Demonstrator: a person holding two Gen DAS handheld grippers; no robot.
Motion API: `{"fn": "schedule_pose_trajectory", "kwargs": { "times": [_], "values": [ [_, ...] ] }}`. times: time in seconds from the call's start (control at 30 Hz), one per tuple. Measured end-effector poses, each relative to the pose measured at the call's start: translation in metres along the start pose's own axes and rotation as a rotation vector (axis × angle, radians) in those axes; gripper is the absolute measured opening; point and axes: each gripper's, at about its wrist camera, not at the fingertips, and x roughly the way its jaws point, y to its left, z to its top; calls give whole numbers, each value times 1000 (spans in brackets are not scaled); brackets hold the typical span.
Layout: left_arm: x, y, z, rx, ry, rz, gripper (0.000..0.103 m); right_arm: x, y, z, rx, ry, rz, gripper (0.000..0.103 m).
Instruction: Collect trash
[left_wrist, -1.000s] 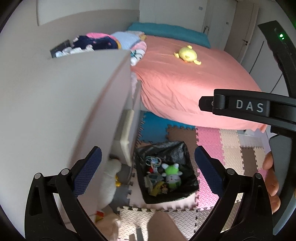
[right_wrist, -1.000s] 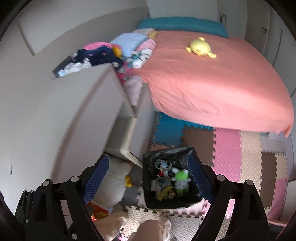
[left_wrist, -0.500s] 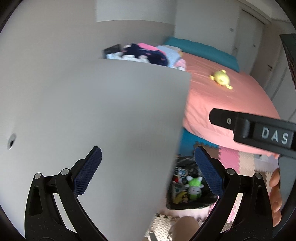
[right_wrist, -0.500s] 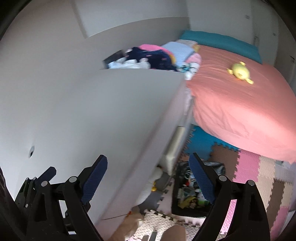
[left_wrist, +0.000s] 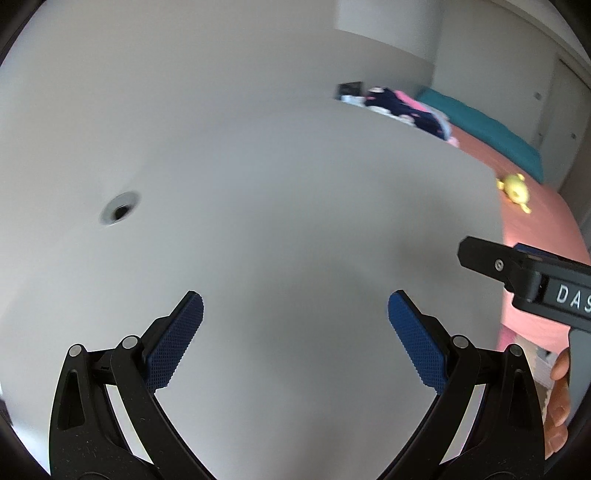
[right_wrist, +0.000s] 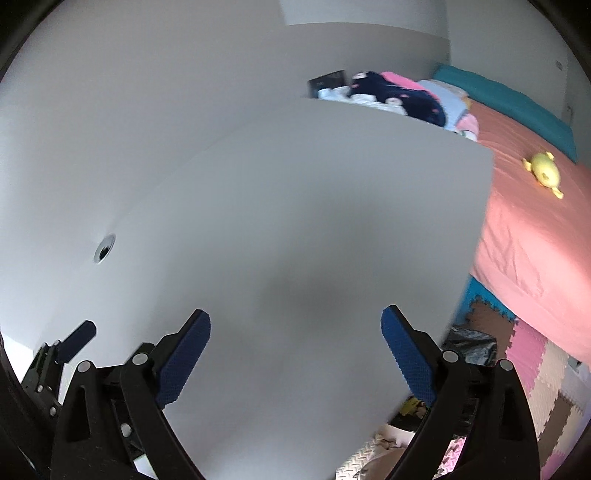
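My left gripper (left_wrist: 295, 299) hangs open over a plain white desk top (left_wrist: 295, 184), with nothing between its blue pads. My right gripper (right_wrist: 295, 314) is over the same desk top (right_wrist: 295, 221); its jaws are opening and nothing is between them. The bin lined with a black bag (right_wrist: 471, 341) shows only as a sliver past the desk's right edge, behind the right finger, with some bits of trash below it. In the left wrist view the bin is hidden by the desk. No loose trash shows on the desk.
A round cable hole (left_wrist: 120, 210) sits in the desk at the left. Beyond the desk lie a heap of clothes (right_wrist: 399, 96) and a bed with a salmon cover (right_wrist: 535, 229) and a yellow plush toy (right_wrist: 545, 173). Coloured foam mats (right_wrist: 535, 354) cover the floor.
Both views have swung left from the floor and bin onto the desk top. The bin has left the left wrist view and nearly left the right one. The right jaws stand slightly wider.
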Motion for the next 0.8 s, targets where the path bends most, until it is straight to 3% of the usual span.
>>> {"fn": "schedule_pose_trajectory", "kwargs": {
  "times": [0.4,0.53,0.8],
  "values": [
    [-4,98,-28,-73,33,123,97,31,85,-35,-63,31,33,94],
    [-8,129,-43,-130,45,128,97,40,102,-48,-83,48,27,94],
    [-4,152,-58,-156,67,150,97,56,119,-62,-114,54,-26,94]
  ]
}}
